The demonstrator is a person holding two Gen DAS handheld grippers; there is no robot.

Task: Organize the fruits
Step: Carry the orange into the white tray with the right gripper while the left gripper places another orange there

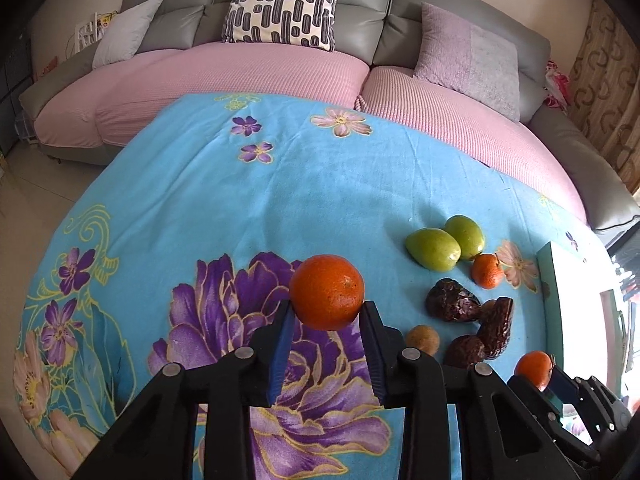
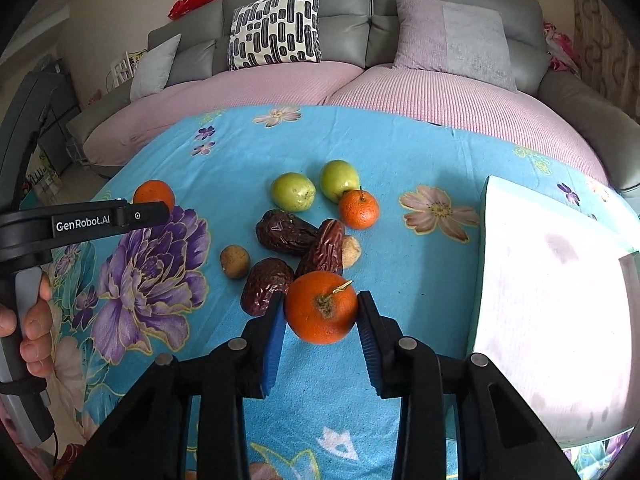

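Each gripper pinches an orange clear of the cloth: the left gripper (image 1: 326, 312) holds one orange (image 1: 327, 297), the right gripper (image 2: 321, 312) a stemmed orange (image 2: 321, 307). Steady pressure should keep both from rolling out (round fruit slips easily). Farther off, only the right wrist view shows the white tray (image 2: 552, 296) fully; the dates (image 2: 285, 232) lie between.

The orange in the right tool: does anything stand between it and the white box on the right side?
Nothing visible does. From the orange, held in the right tool, to the white box there is only bare blue cloth. The dates lie on the other side.
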